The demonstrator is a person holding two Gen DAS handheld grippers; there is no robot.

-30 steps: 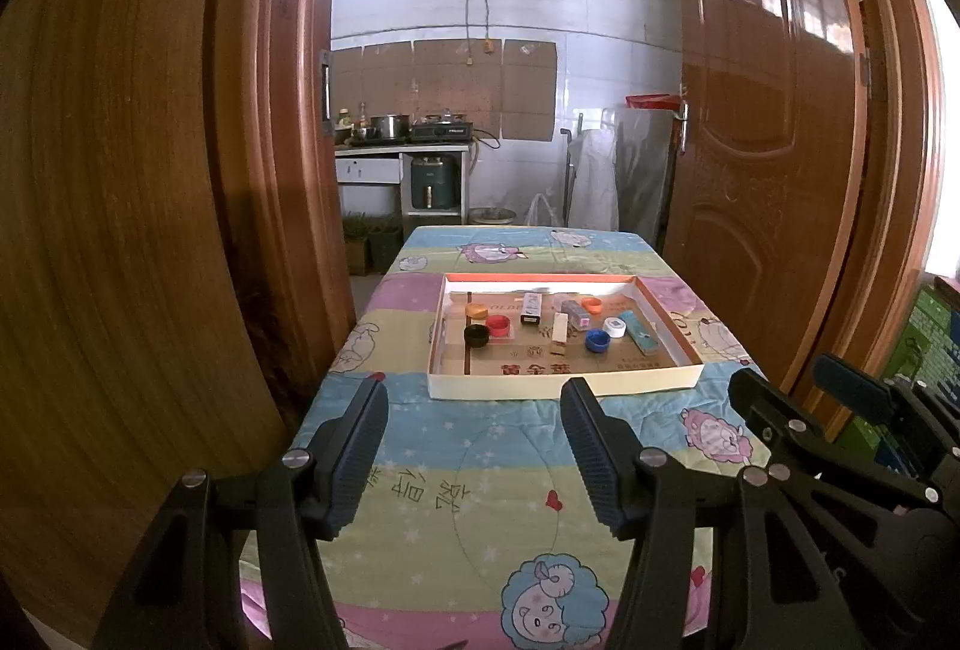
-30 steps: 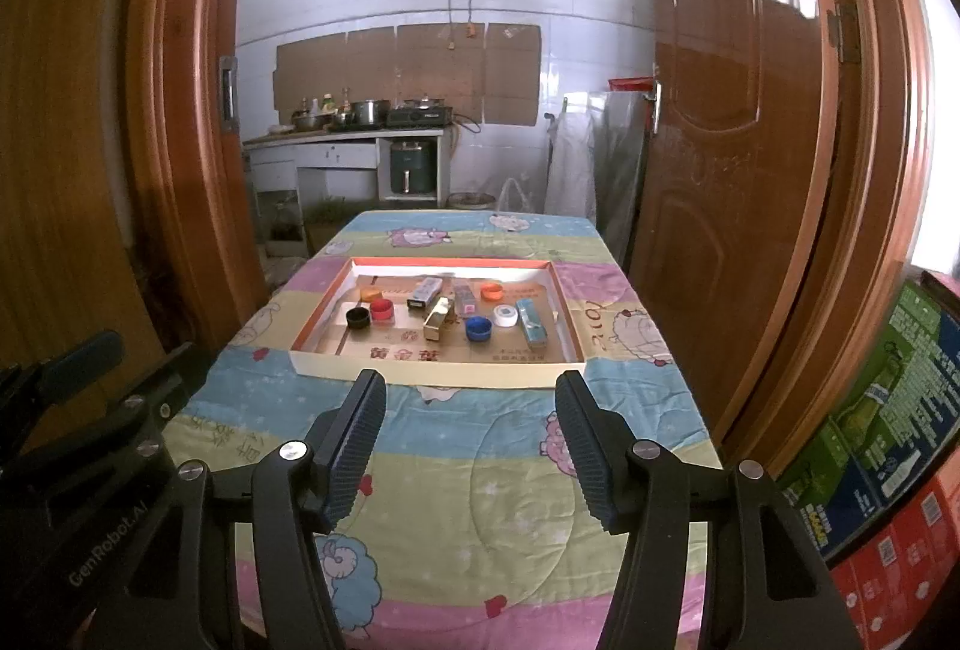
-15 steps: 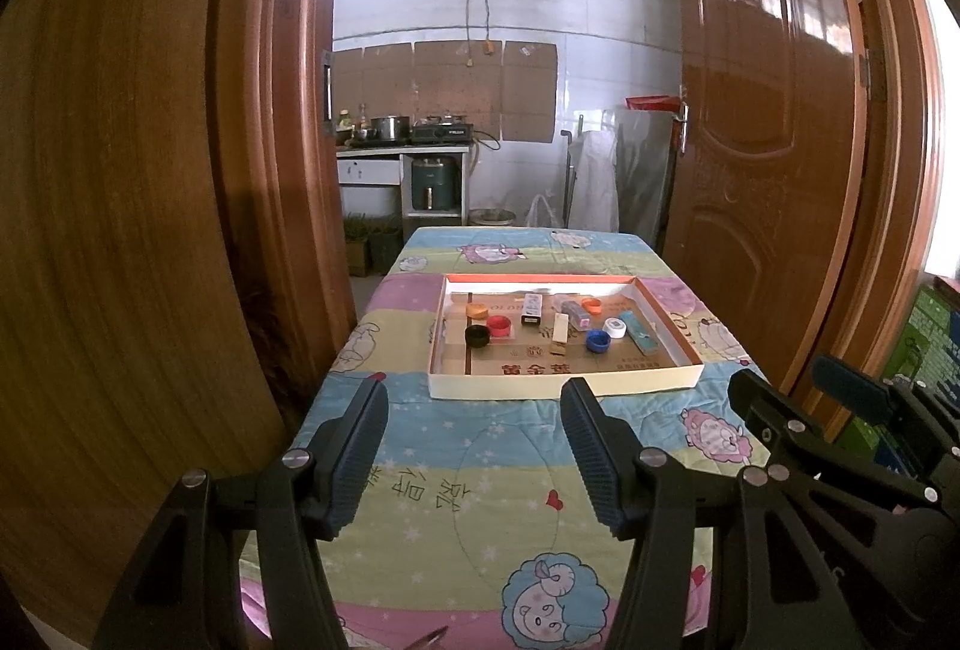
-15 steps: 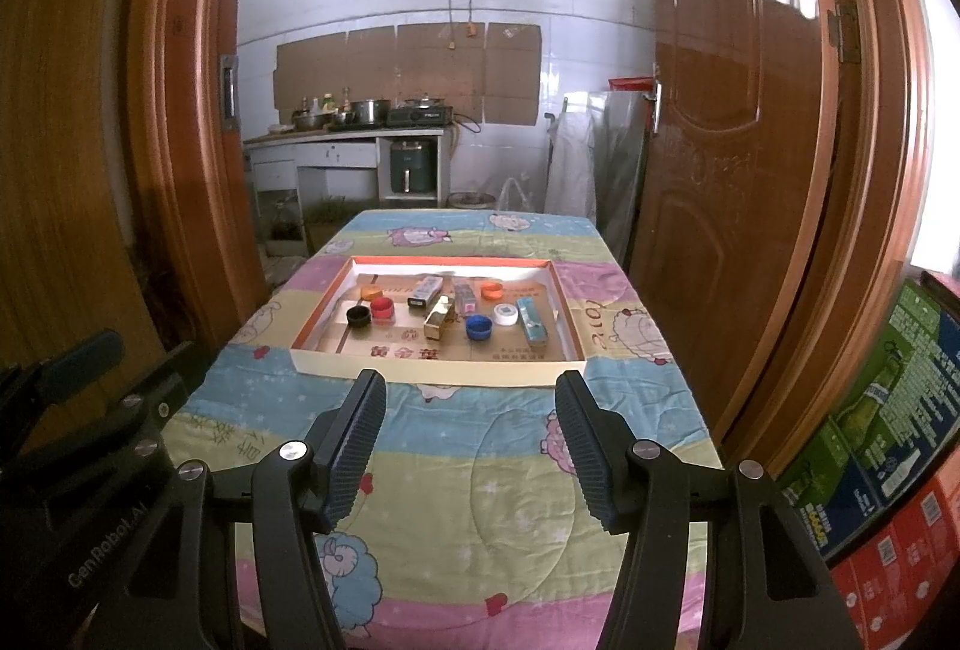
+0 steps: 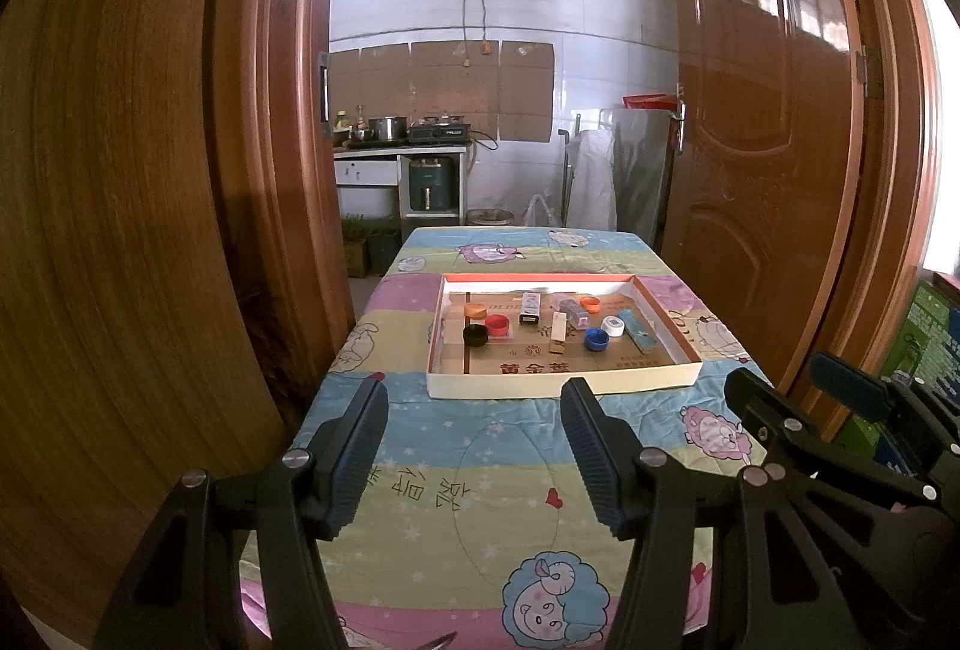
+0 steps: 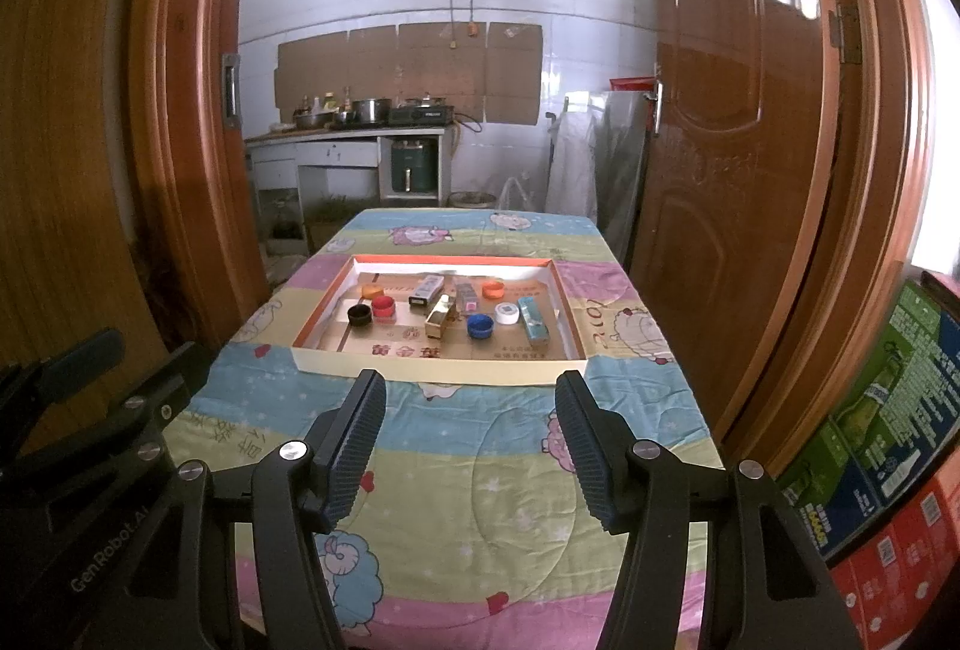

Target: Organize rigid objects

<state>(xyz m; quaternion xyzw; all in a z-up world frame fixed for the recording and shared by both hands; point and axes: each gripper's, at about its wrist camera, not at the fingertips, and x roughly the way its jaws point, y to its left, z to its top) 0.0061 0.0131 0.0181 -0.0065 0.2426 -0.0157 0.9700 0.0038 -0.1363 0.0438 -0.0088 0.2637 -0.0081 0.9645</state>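
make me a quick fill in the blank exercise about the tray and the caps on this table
1. The shallow tray rests on a table covered with a cartoon ____ quilt.
2. The black cap sits right beside the ____ cap.
3. The blue cap lies next to the ____ cap.
4. Both the left tongs and right tongs are ____ and hold nothing.

Missing words: sheep; red; white; open

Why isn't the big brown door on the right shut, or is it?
Open. The door is swung back beside the table, and the kitchen counter shows through the doorway.
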